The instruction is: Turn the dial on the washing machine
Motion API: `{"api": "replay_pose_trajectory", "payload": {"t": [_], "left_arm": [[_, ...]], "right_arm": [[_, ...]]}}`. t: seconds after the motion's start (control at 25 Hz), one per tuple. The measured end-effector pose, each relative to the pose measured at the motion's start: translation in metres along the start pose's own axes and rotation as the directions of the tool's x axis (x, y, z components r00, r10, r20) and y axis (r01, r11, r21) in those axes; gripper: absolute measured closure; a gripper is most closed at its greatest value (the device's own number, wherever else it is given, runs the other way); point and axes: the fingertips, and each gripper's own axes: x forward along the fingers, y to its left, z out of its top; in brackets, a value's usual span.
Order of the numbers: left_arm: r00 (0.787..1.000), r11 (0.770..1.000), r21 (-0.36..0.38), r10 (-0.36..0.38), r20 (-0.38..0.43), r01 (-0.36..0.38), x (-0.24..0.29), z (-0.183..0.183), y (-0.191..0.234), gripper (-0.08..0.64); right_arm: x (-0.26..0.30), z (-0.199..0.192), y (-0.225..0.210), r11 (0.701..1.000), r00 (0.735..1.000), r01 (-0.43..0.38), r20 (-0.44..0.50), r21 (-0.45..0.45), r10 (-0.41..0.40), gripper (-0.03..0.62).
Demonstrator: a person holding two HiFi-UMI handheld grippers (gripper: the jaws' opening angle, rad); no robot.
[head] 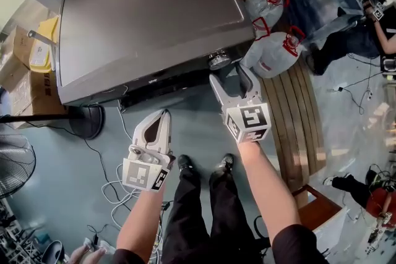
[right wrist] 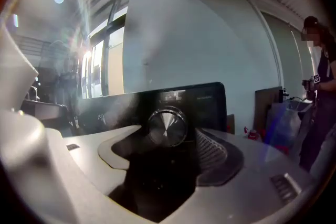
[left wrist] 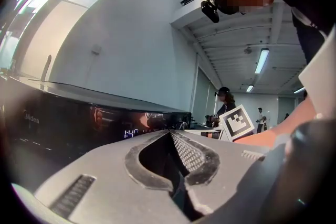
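Observation:
The washing machine (head: 148, 15) has a dark grey lid and a black front panel. Its silver dial (head: 219, 60) sits at the panel's right end. My right gripper (head: 229, 74) is open just in front of the dial, one jaw on each side of it, not touching. In the right gripper view the dial (right wrist: 167, 127) stands straight ahead beyond the spread jaws of the right gripper (right wrist: 169, 140). My left gripper (head: 162, 115) is shut and empty, lower and to the left, pointing at the panel. The left gripper view shows the left gripper (left wrist: 169, 132) with its tips together and the lit display (left wrist: 131, 134) behind.
Cardboard boxes (head: 25, 65) and a fan (head: 12, 164) stand at the left, with a round stand base (head: 86, 122) by the machine. White bags with red handles (head: 272, 52) and wooden planks (head: 297, 114) lie to the right. Cables (head: 114, 188) trail on the floor. A person (head: 371, 28) crouches at the far right.

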Motion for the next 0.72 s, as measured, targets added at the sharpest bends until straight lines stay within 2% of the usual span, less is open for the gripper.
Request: {"api": "replay_pose_trajectory", "payload": {"t": [0.36, 0.72], "left_arm": [[1.000, 1.000, -0.007, -0.024, -0.020, 0.024, 0.002, -0.019, 0.004, 0.545], [1.000, 1.000, -0.005, -0.020, -0.016, 0.020, 0.003, -0.019, 0.007, 0.545]], "right_arm": [[0.010, 0.009, 0.003, 1.000, 0.999, -0.004, 0.033, 0.005, 0.004, 0.298], [0.017, -0.001, -0.004, 0.999, 0.999, 0.047, 0.006, -0.018, -0.047, 0.298]]}}
